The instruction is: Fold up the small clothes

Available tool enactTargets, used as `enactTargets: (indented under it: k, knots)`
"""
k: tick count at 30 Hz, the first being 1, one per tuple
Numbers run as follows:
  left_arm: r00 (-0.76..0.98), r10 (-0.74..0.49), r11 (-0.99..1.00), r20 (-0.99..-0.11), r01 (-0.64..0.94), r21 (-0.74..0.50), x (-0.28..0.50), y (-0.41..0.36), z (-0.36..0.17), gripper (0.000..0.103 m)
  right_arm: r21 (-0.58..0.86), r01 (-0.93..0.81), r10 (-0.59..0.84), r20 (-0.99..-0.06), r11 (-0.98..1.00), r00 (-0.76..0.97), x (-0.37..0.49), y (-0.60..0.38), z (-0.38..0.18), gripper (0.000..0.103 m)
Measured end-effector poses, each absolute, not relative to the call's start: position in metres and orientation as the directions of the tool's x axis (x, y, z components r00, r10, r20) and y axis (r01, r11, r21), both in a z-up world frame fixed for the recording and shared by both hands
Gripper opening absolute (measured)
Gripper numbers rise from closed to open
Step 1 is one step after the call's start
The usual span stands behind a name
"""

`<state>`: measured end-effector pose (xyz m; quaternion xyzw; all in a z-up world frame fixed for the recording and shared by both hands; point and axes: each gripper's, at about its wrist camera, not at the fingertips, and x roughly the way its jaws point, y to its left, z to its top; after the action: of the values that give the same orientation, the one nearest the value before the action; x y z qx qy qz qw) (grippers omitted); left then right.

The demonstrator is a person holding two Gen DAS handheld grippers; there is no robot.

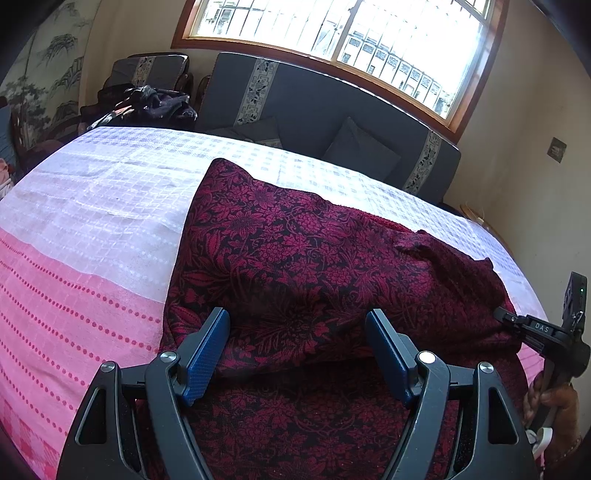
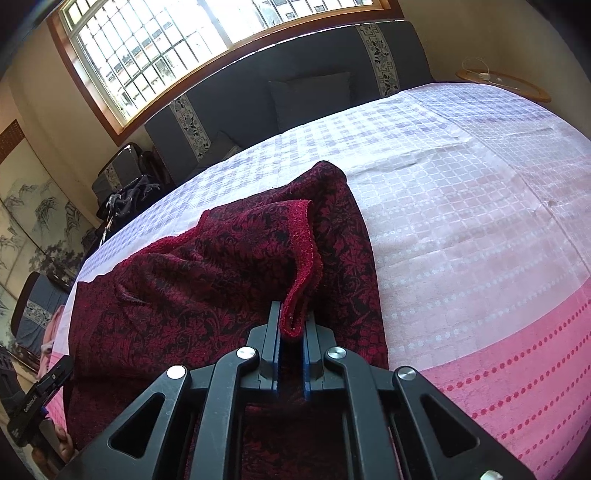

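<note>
A dark red and black floral garment (image 1: 291,251) lies on the pink and white checked cloth (image 1: 92,206) that covers the table. It is partly folded over itself. My left gripper (image 1: 297,325) is open, jaws wide apart, just above the garment's near part, holding nothing. In the right wrist view the garment (image 2: 207,280) shows a raised edge. My right gripper (image 2: 293,317) is shut on the garment's red hem (image 2: 301,284) and lifts that edge off the rest. The right gripper's body also shows at the right edge of the left wrist view.
A dark grey sofa (image 1: 314,103) with cushions stands behind the table under a barred window (image 1: 332,33). A chair with dark clothes (image 1: 155,103) is at the far left. A round wooden side table (image 2: 506,85) is at the far right.
</note>
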<state>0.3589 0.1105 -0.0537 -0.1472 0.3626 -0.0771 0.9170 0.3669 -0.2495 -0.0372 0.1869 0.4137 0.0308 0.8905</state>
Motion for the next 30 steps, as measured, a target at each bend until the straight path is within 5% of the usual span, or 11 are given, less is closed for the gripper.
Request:
enactTargets:
  k: [13,18,22,30]
  knots:
    - [0.705,-0.165,0.978,-0.69,0.026,-0.208,0.36,0.094,-0.054,0.077,0.301,0.103,0.17,-0.753,0.948,0.636,0.367,-0.241,-0.035,0.006]
    - [0.735,-0.072,0.997,-0.674,0.025,-0.078,0.335,0.082,-0.042,0.077,0.292,0.115,0.17,-0.786,0.949,0.594,0.355,-0.245,-0.027,0.017]
    - [0.771,-0.045,0.998,-0.636,0.059,0.001,0.299,0.077,-0.025,0.077,0.281,0.111,0.15,-0.759,0.953,0.634,0.32,-0.256,-0.009,0.028]
    - [0.816,0.007,0.987,-0.578,0.086,0.133,0.223,0.066,0.0,0.077,0.406,-0.016,0.314,-0.681,0.914,0.661,0.19,-0.271,0.003,0.031]
